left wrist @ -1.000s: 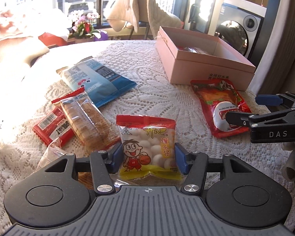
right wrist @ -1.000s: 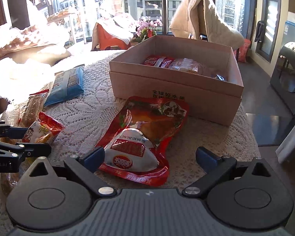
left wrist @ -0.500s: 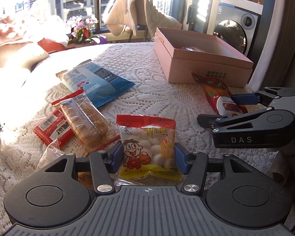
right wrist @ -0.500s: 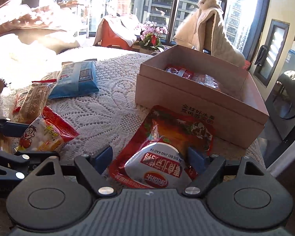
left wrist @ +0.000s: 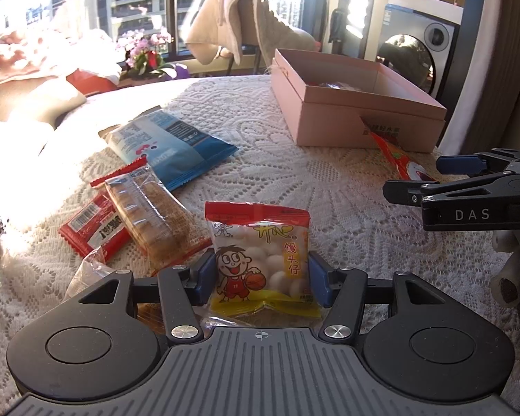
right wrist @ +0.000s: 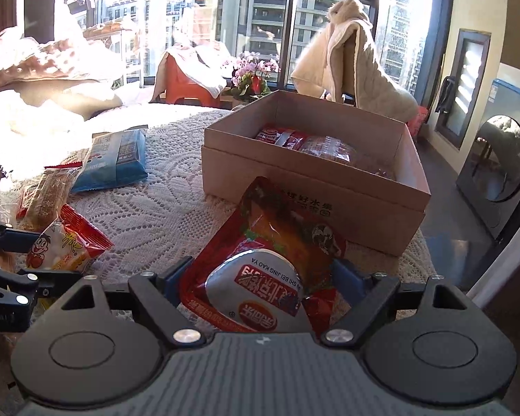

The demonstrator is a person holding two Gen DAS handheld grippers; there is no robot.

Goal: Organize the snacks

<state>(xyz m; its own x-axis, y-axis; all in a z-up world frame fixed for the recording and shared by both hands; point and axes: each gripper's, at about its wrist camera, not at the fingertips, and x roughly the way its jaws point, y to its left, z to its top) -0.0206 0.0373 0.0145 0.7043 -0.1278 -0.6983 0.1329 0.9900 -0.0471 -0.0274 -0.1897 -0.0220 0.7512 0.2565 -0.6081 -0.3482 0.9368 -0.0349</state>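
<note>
My left gripper (left wrist: 260, 277) is shut on a yellow and red snack bag with a cartoon boy (left wrist: 260, 260), low over the lace tablecloth. My right gripper (right wrist: 260, 277) is shut on a red roast-duck pouch (right wrist: 263, 263) and holds it tilted up off the table, its far end in front of the open cardboard box (right wrist: 312, 187). The box (left wrist: 346, 118) holds a few red packets (right wrist: 280, 137). The right gripper (left wrist: 433, 180) and the pouch (left wrist: 395, 154) also show at the right of the left wrist view.
A blue bag (left wrist: 170, 145), a clear cracker pack (left wrist: 152, 215) and a red packet (left wrist: 93, 228) lie on the tablecloth (left wrist: 329, 187) at left. A chair with a cream blanket (right wrist: 350, 59), flowers (right wrist: 253, 76) and a washing machine (right wrist: 499, 166) stand beyond.
My right gripper closed on the red pouch and lifted it, tilting it up toward the box. My left gripper stayed shut on the cartoon snack bag and hardly moved.
</note>
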